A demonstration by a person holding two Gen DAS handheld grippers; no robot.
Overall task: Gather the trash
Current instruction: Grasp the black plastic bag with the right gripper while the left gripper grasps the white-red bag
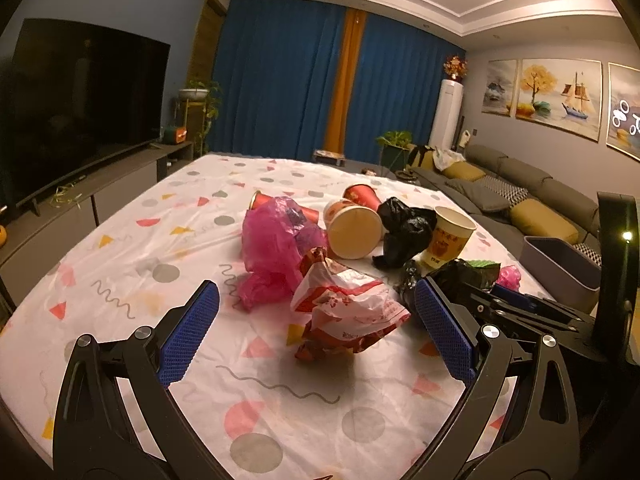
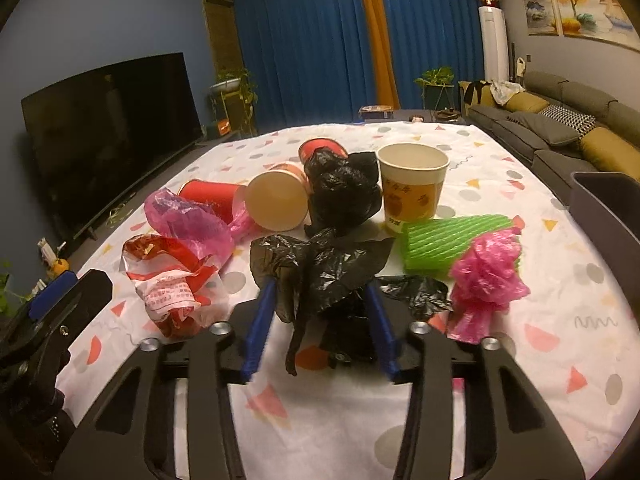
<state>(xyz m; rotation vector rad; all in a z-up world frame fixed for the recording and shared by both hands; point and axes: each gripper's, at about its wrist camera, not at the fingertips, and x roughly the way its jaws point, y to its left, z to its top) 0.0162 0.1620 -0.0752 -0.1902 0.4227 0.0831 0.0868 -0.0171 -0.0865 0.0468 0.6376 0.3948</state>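
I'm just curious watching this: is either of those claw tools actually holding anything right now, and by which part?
The right gripper has a crumpled black plastic bag between its pads; a firm pinch cannot be told. The left gripper is open, holding nothing.

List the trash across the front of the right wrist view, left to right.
Red and white wrapper → black bag between the right gripper fingers → pink plastic bunch. The green ridged piece overlaps the pink one, so it is left out.

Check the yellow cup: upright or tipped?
Upright: the yellow cup stands on its base, open rim up, beside tipped cups.
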